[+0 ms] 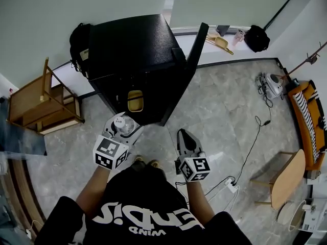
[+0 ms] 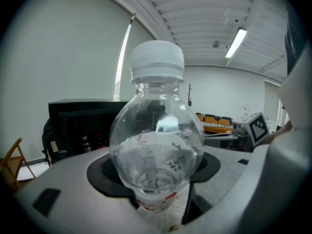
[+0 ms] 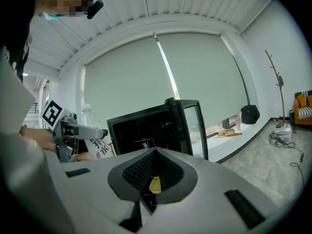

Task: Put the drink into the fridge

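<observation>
Carry step, I judge. My left gripper [image 1: 121, 131]: jaws clamped on clear plastic white-capped drink bottle [image 2: 156, 140], near black mini fridge [image 1: 138, 50] with door open. My right gripper [image 1: 184, 137]: jaws together, empty. Next: ease bottle forward into fridge interior.

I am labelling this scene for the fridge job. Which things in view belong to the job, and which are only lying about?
Job: clear bottle with white cap, clamped in the left gripper; black fridge, its door open.
Lying about: wooden chair; black backpack; black bag; wooden side table; orange sofa.
</observation>
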Motion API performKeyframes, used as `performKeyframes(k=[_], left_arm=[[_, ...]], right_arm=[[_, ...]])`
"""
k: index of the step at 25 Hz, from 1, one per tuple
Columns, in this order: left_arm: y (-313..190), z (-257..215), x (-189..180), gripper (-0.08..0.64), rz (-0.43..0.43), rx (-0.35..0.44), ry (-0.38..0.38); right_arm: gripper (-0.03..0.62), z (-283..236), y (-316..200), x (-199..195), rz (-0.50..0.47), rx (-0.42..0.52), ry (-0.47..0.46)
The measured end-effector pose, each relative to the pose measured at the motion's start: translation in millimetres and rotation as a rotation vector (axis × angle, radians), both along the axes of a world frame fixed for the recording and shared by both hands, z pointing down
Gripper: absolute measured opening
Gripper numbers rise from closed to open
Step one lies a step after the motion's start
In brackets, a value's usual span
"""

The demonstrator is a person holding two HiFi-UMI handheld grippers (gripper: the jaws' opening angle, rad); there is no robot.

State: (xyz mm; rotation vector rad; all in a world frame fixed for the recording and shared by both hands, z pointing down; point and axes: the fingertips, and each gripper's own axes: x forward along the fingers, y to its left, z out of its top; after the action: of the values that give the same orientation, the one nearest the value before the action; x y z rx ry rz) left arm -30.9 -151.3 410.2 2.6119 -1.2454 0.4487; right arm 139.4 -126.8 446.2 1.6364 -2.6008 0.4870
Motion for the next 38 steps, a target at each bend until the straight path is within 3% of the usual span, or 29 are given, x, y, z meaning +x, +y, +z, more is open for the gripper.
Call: performKeyframes(k=[10, 24, 38], left_arm=[[-9.7, 17.7, -2.5, 0.313, 0.042, -0.011, -0.013], [-35.7, 91.2, 8.0, 0.313, 0.083, -0.014, -0.026], [-86.5, 151.0, -1.4, 0.313, 0.036, -0.010, -0.064]], right_arm=[[0.023, 13.9, -1.5, -11.3, 0.006, 0.000, -0.019], [0.023, 82.2, -24.0, -5.9, 0.041, 0.016, -0.028], [0.023, 99.2, -38.6, -18.5, 0.035, 0.027, -0.024]])
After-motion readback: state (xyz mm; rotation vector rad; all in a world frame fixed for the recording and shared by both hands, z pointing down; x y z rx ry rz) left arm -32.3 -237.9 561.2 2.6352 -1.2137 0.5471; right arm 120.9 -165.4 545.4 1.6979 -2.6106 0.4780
